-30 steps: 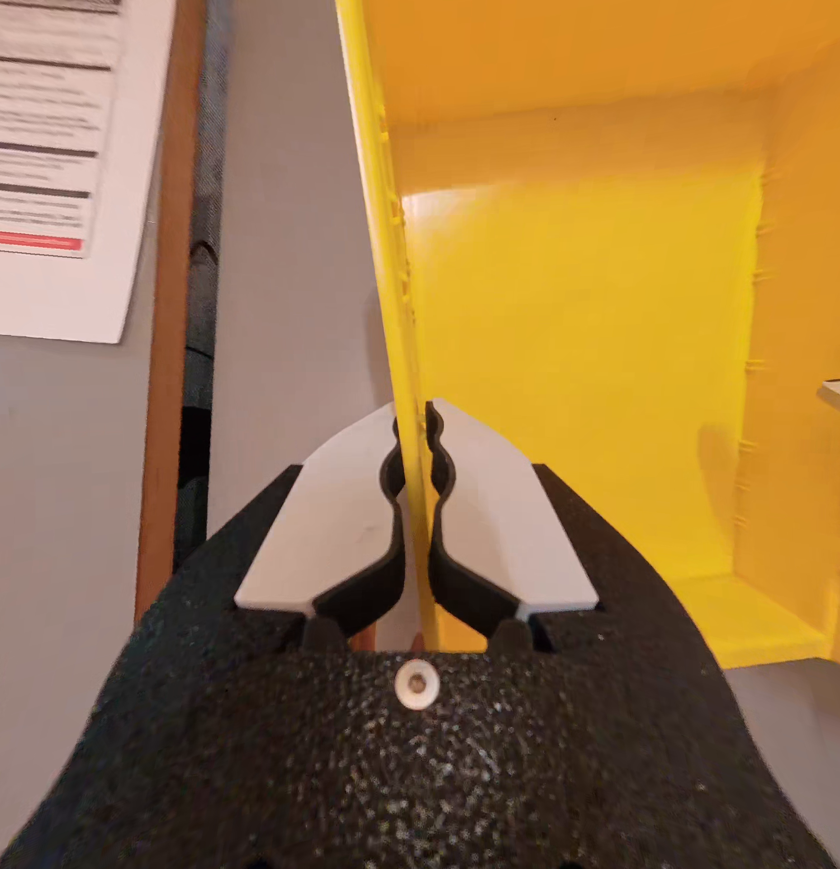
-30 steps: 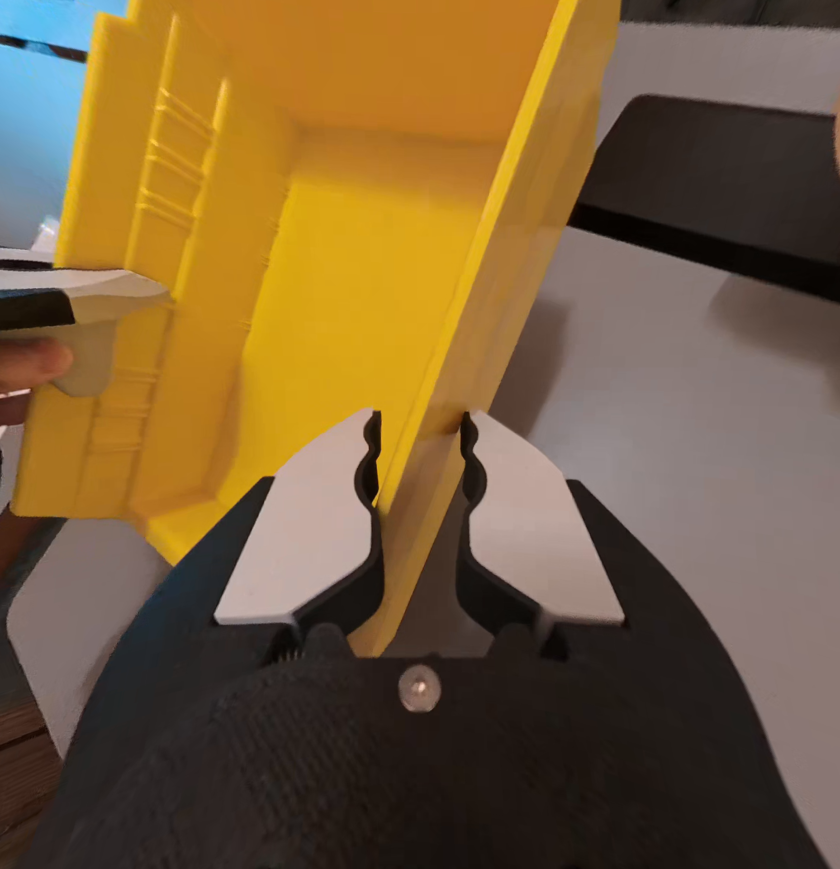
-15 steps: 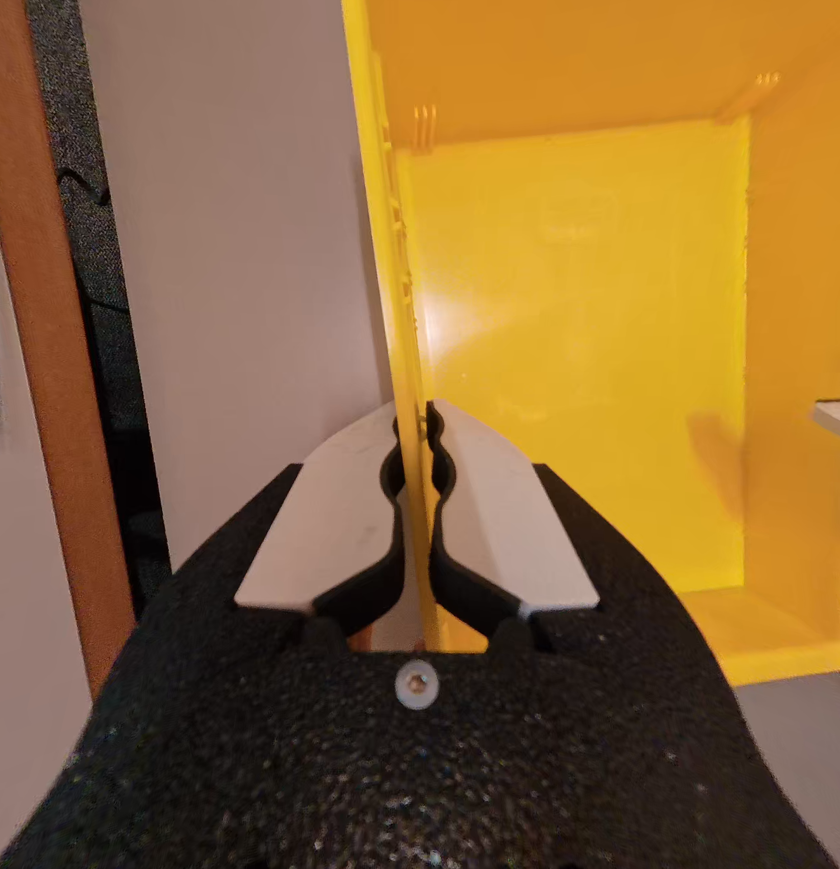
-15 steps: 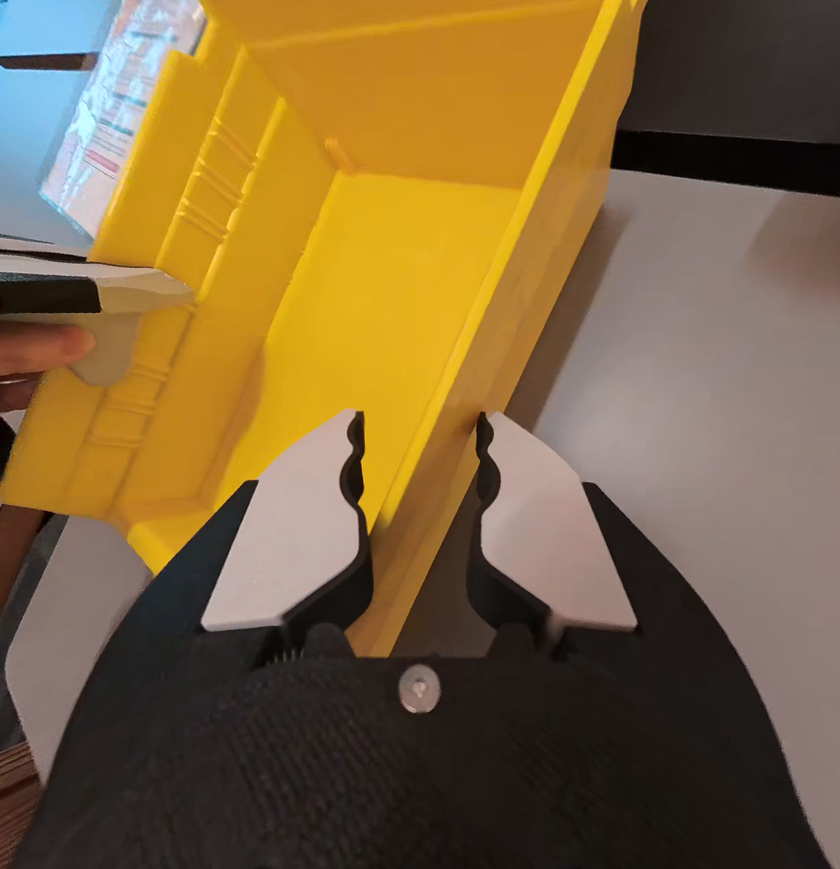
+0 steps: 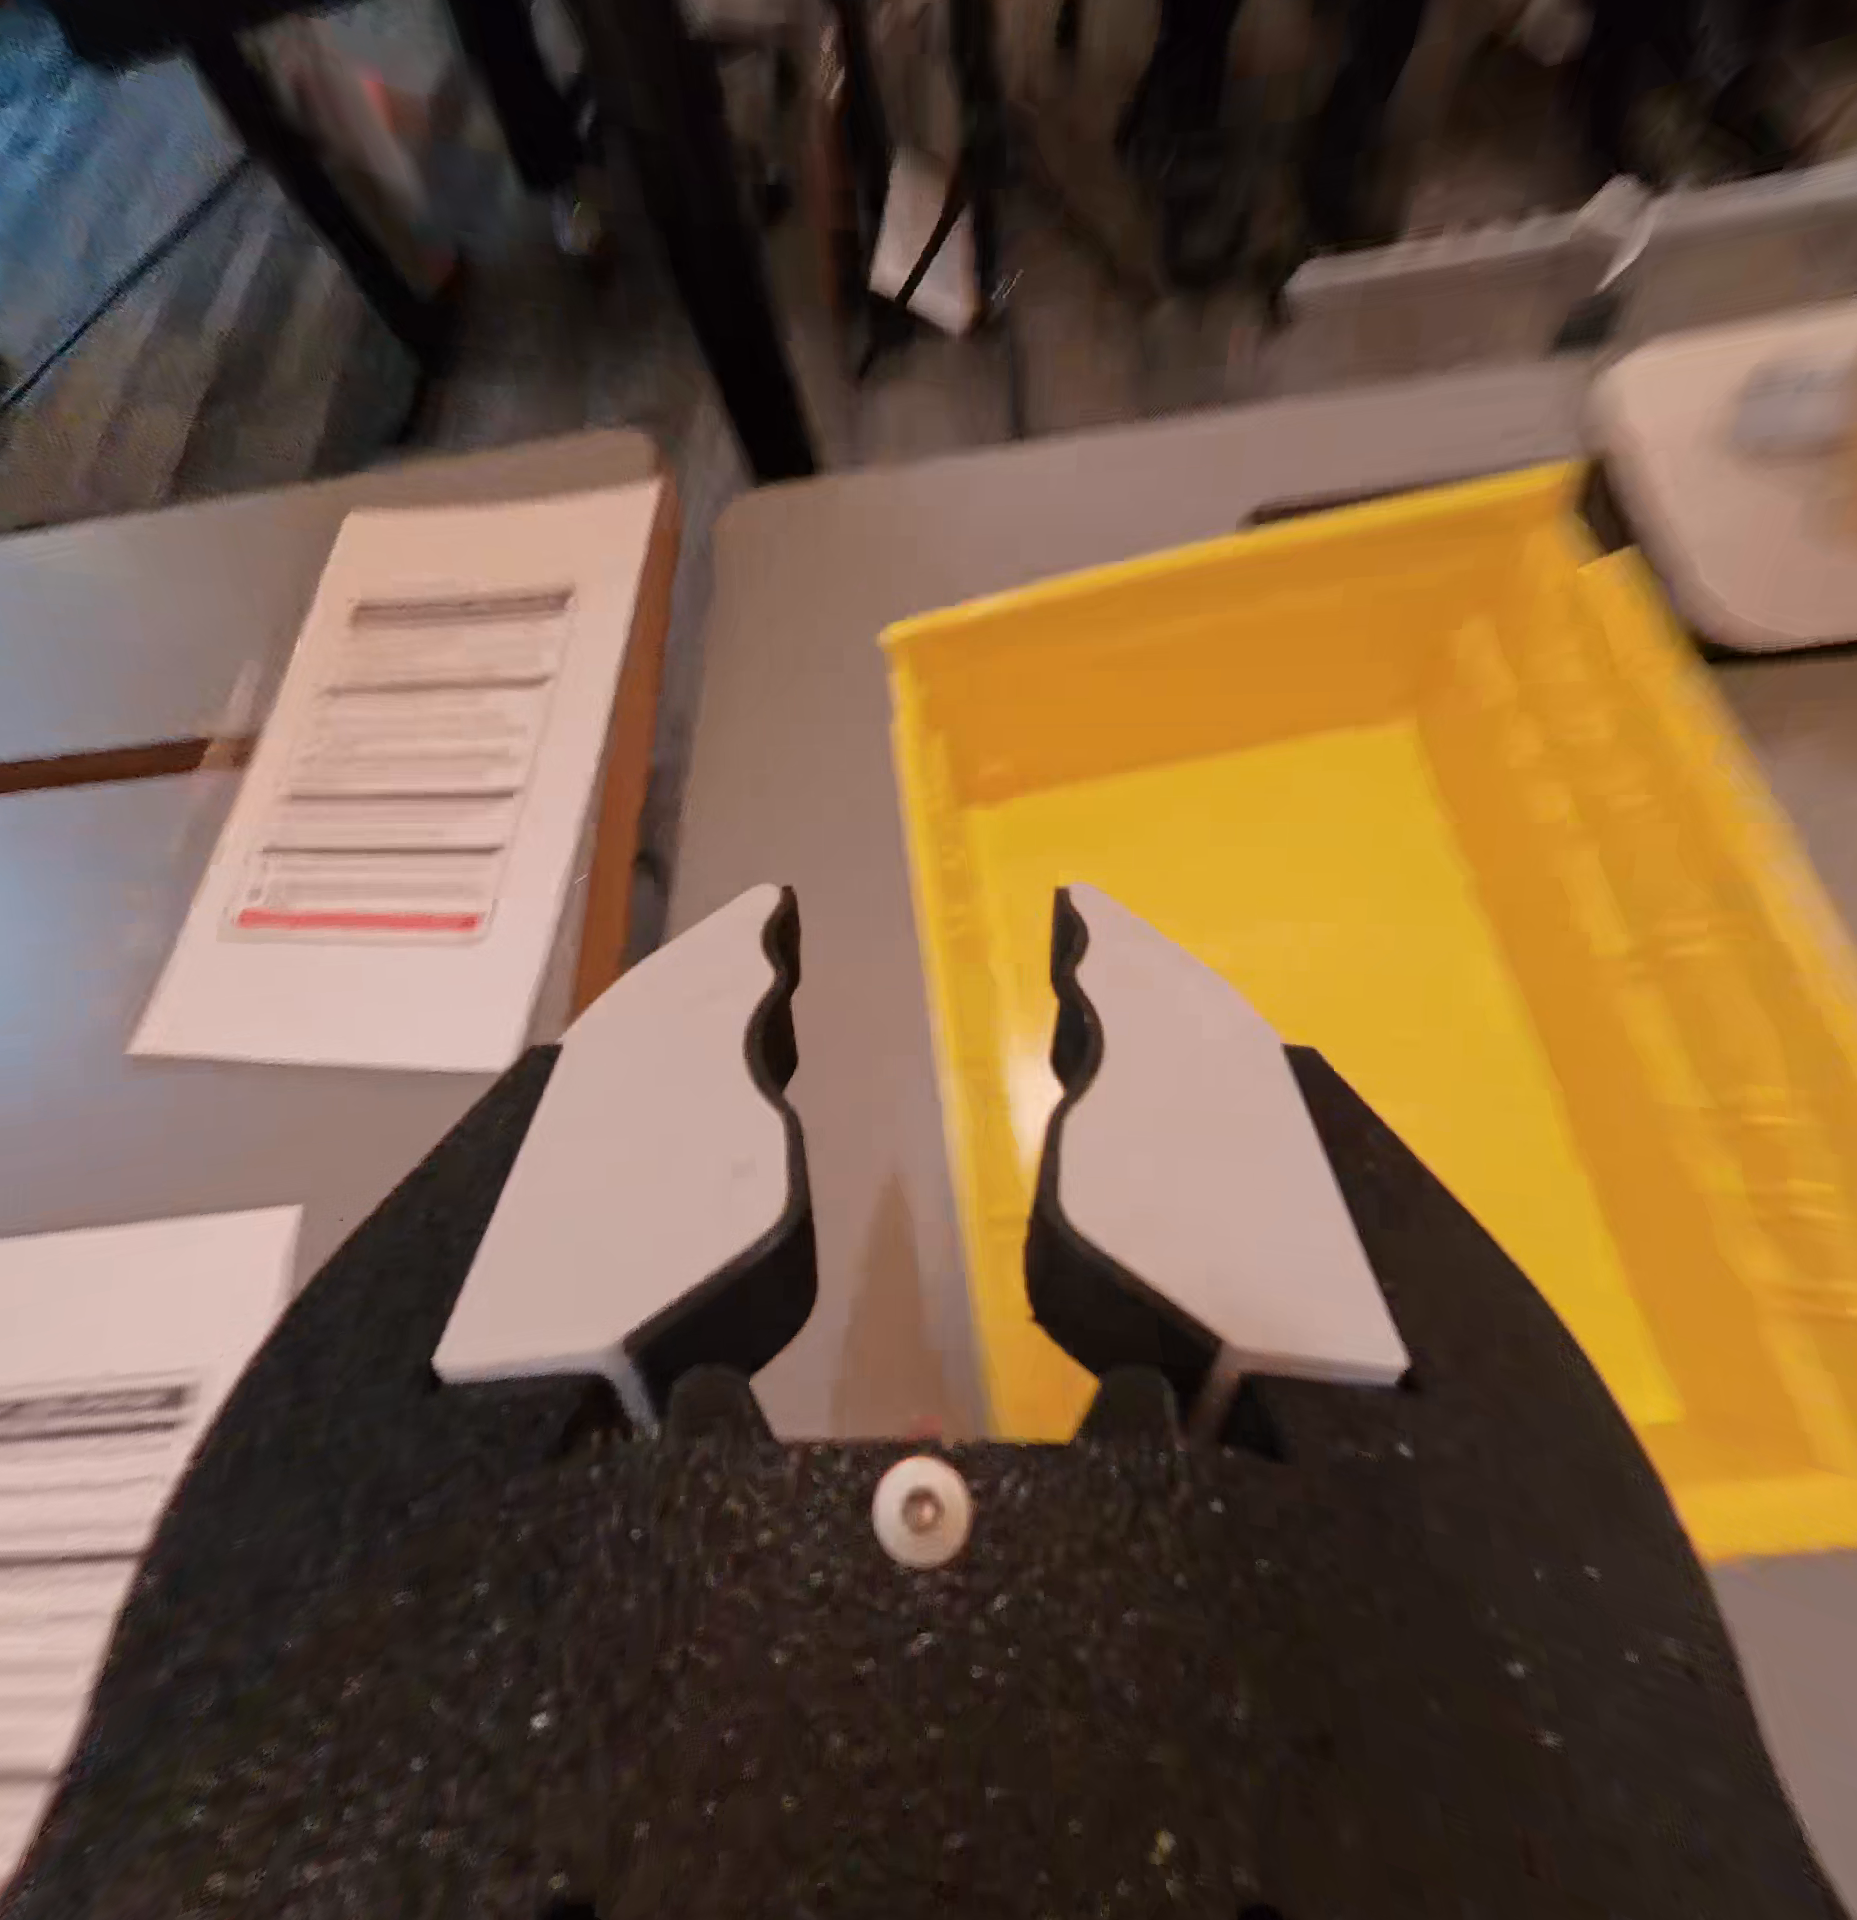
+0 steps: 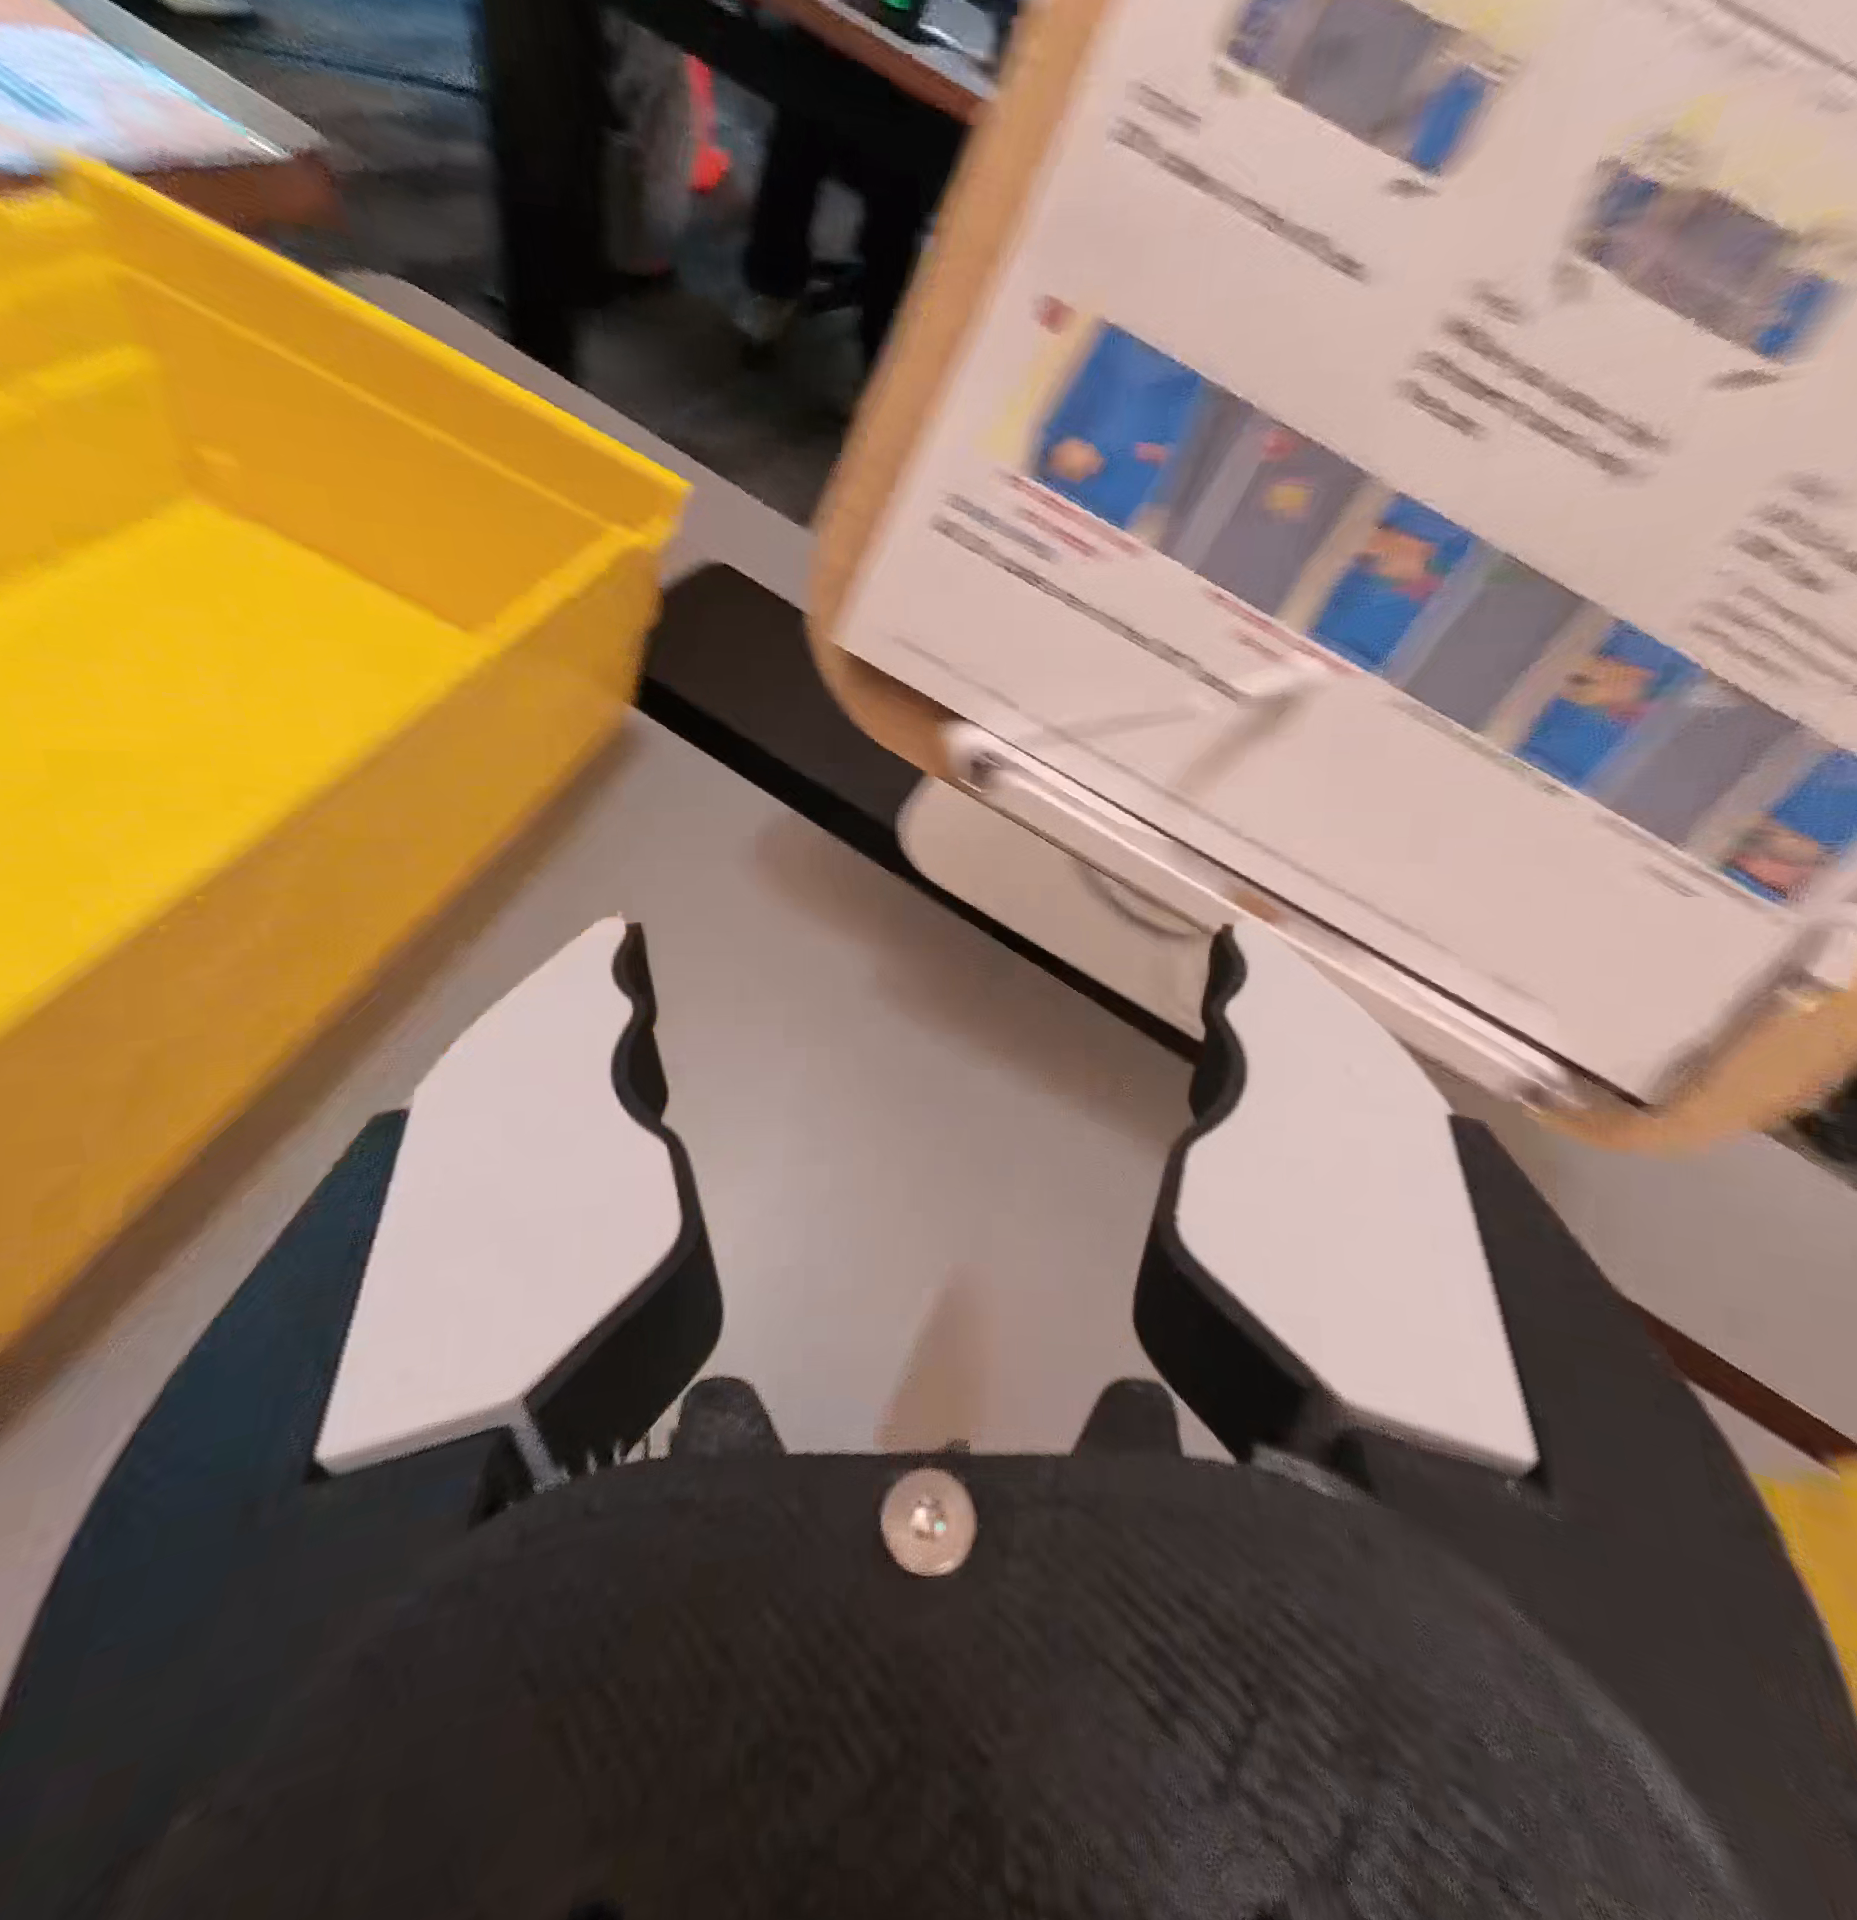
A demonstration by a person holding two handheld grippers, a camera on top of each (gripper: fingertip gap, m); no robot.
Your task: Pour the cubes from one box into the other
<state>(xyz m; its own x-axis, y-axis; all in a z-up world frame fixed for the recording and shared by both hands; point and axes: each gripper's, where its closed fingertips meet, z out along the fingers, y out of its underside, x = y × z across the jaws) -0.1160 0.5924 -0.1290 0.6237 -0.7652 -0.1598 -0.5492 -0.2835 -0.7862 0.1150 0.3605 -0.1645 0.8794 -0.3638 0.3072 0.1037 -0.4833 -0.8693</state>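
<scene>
An empty yellow box (image 5: 1319, 935) rests upright on the grey table; no cubes show in it. My left gripper (image 5: 924, 904) is open and empty, above the box's left wall, its right finger over the box's inside. In the right wrist view the same box (image 6: 228, 727) lies to the left. My right gripper (image 6: 929, 945) is wide open and empty over bare table, to the right of the box. A sliver of yellow (image 6: 1828, 1600) shows at the right edge; I cannot tell what it is.
A tan clipboard with a printed sheet (image 6: 1423, 468) stands on a white stand beyond the right gripper. A black mat (image 6: 778, 707) lies by the box. Printed sheets (image 5: 404, 810) lie left of the box, and a white device (image 5: 1755, 478) sits behind it.
Both grippers have let go of the yellow box's side walls and opened. The box, tipped up before, now rests flat on the table. Both grippers have drawn back and up.
</scene>
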